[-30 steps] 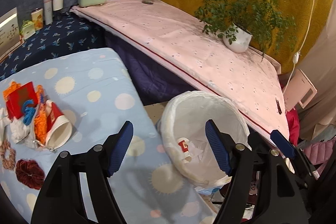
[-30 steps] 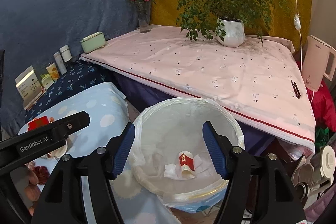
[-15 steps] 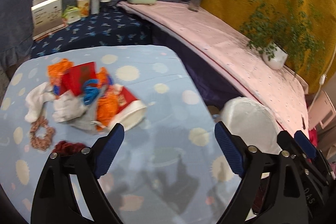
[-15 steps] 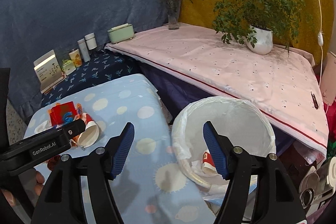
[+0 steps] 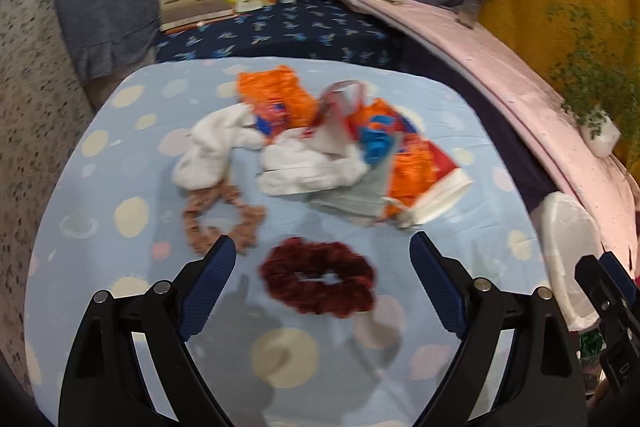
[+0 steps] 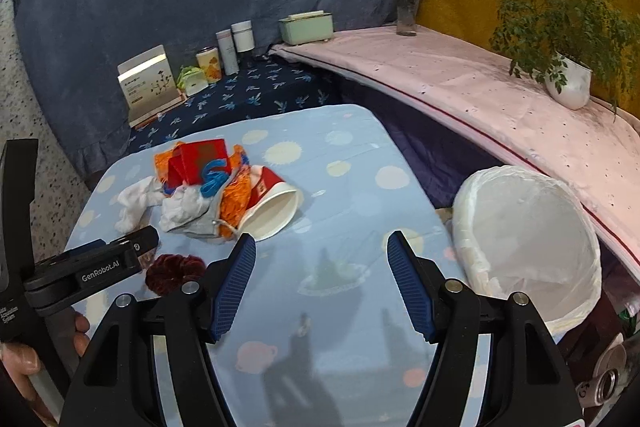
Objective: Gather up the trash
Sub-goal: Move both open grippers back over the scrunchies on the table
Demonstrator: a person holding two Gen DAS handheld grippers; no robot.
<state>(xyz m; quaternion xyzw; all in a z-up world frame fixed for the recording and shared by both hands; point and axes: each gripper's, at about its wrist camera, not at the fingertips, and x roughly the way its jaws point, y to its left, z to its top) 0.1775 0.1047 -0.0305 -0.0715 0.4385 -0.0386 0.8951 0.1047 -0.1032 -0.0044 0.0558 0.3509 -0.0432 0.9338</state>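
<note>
Both grippers, left gripper (image 5: 320,263) and right gripper (image 6: 322,259), released; lined bin (image 6: 528,227) seemingly holds nothing visible.

A jumble of trash sits in the middle of the left-wrist frame, on the pale blue dotted cloth: crumpled orange plastic wrappers (image 5: 276,99), wadded white tissues (image 5: 308,169), a grey fabric scrap (image 5: 360,197) and a red-and-white paper cup (image 5: 442,193) lying on its side — open mouth toward the lower right. At the right edge stands a round bin lined with a white plastic bag (image 6: 528,239) — upright, mouth open, beside the cloth.
</note>
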